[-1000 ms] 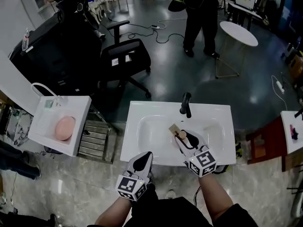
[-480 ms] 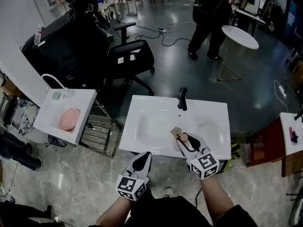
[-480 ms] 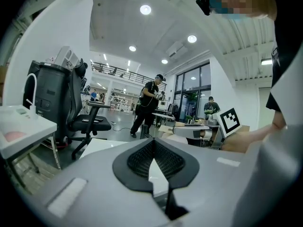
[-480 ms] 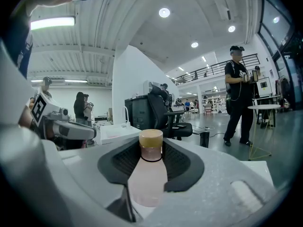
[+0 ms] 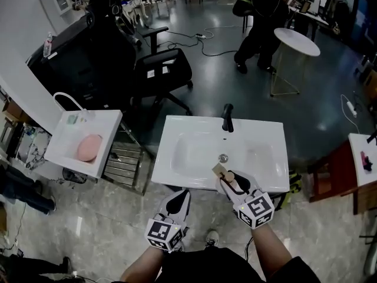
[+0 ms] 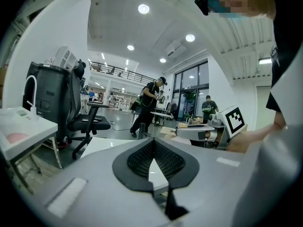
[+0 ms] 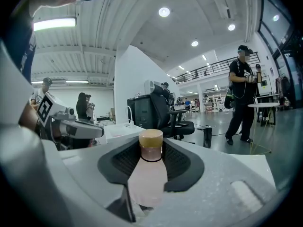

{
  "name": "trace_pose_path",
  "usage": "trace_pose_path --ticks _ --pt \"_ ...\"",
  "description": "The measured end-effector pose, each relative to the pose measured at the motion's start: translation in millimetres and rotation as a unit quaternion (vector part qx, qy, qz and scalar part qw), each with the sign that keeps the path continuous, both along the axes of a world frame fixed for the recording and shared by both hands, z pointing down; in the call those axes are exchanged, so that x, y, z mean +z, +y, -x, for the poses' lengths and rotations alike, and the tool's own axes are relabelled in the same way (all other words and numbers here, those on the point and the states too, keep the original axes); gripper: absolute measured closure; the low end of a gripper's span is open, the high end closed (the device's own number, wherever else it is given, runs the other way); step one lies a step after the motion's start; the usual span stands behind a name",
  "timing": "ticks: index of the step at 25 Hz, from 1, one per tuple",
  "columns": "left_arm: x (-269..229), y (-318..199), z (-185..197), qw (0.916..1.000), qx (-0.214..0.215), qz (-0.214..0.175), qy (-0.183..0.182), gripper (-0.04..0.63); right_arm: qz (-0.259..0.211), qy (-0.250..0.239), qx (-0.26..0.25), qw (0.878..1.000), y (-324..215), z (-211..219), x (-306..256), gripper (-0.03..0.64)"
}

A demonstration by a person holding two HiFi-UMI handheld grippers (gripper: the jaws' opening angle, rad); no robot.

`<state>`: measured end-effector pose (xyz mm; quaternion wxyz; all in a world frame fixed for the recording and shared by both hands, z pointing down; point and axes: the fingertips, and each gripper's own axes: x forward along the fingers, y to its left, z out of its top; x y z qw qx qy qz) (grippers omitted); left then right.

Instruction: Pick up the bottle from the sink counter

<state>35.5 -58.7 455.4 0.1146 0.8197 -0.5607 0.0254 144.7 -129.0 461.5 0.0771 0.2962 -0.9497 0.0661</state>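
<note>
While my right tongs grip the bottle over the front edge of the sink counter, my left tongs hang closed and empty just outside it, above open floor.

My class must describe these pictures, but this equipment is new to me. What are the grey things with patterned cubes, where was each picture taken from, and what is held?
A person, not a robot, holds a two-jaw tool in each hand; the patterned cubes are part of them. The wide picture comes from a camera on the person's head, looking down at a white sink counter with a black tap. The other two come from cameras riding on each tool, looking along its jaws. The right tool is closed on a small pinkish bottle with a tan cap, at the counter's front edge. The left tool is shut and empty.
</note>
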Motion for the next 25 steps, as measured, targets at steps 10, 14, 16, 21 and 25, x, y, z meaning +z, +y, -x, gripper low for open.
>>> trace_pose_path --ticks 10,14,16,21,25 --pt "-1.1 19.5 27.9 0.9987 0.046 0.019 0.006 0.592 0.005 -0.005 0.038 0.999 34.4 28.0 -4.6 0.477" --pt "-4.1 28.3 41.5 0.9978 0.065 0.016 0.007 0.592 0.004 -0.005 0.054 0.999 49.0 40.8 -6.6 0.477" --pt "-5.4 33.3 48.2 0.9973 0.072 0.015 0.008 0.592 0.005 -0.004 0.061 0.998 56.3 47.3 -7.4 0.477" --pt "-2.9 51.6 68.1 0.9962 0.085 0.015 0.011 0.592 0.006 -0.001 0.073 0.997 78.5 67.0 -6.7 0.477" --pt "-1.7 65.1 82.0 0.9952 0.096 0.015 0.012 0.592 0.006 0.0 0.081 0.997 93.0 81.8 -6.9 0.477"
